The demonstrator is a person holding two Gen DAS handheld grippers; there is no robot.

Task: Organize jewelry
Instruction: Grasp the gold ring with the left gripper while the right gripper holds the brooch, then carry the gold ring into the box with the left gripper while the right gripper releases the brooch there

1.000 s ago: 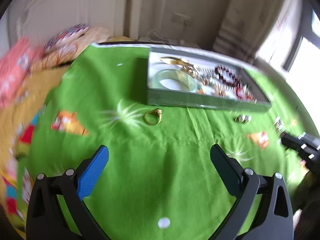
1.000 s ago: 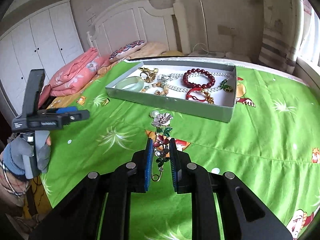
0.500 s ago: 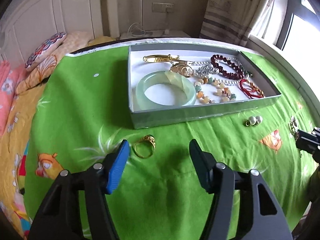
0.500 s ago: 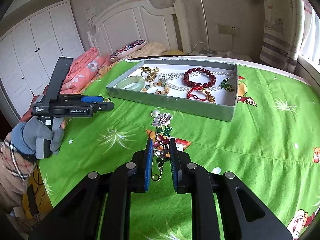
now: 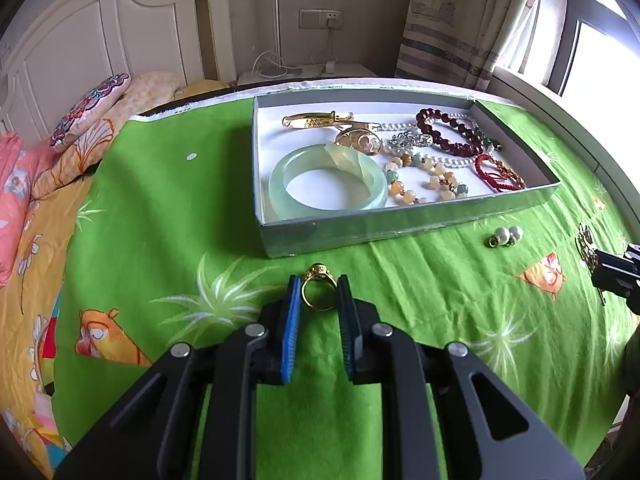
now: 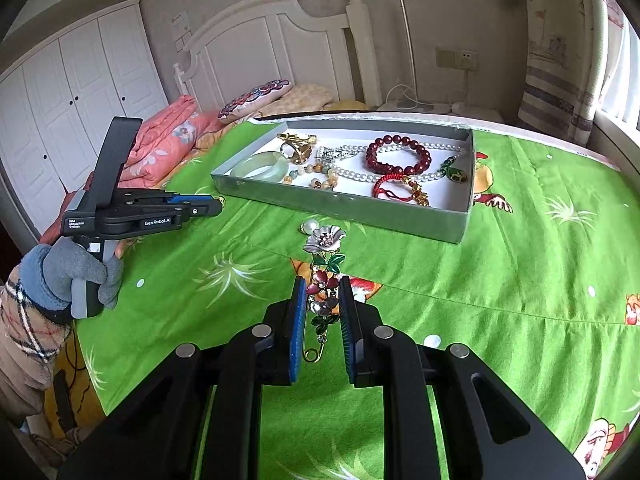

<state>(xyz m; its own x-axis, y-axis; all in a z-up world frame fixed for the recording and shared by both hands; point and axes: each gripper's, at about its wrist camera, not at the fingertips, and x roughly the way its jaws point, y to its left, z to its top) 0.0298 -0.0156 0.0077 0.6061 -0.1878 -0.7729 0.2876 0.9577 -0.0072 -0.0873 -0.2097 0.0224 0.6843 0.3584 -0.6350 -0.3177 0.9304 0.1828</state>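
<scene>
Left wrist view first: the left claw (image 5: 319,296) is closed around a gold ring (image 5: 318,293), blue pads pressing it from both sides, down at the green bedspread (image 5: 168,200). Can't really tell if the ring is lifted off the cloth or still resting on it. Just past it sits the grey jewelry box (image 5: 400,228), open top, white inside. In there: a pale green jade bangle (image 5: 327,182) near the front left corner, a gold clip (image 5: 316,120) at the back, a dark red bead bracelet (image 5: 448,130), a red cord bracelet (image 5: 498,172) toward the right, and a mixed stone bead string (image 5: 424,178) in the middle. Outside the box on the cloth, off to the right, a pair of pearl earrings (image 5: 505,236).

Right wrist view: the right claw (image 6: 321,300) is gripping a flower brooch (image 6: 326,264), pinched around its lower half, with the grey flower head sticking out past the fingertips and the gold safety pin hanging down between the pads. It sits in front of the box (image 6: 360,204), a bit apart from the near wall. Over on the left, a gloved hand (image 6: 72,276) holds the other claw (image 6: 212,206), which points at the box's left corner. Pink quilt (image 6: 164,140) and white headboard (image 6: 280,44) in the background.
</scene>
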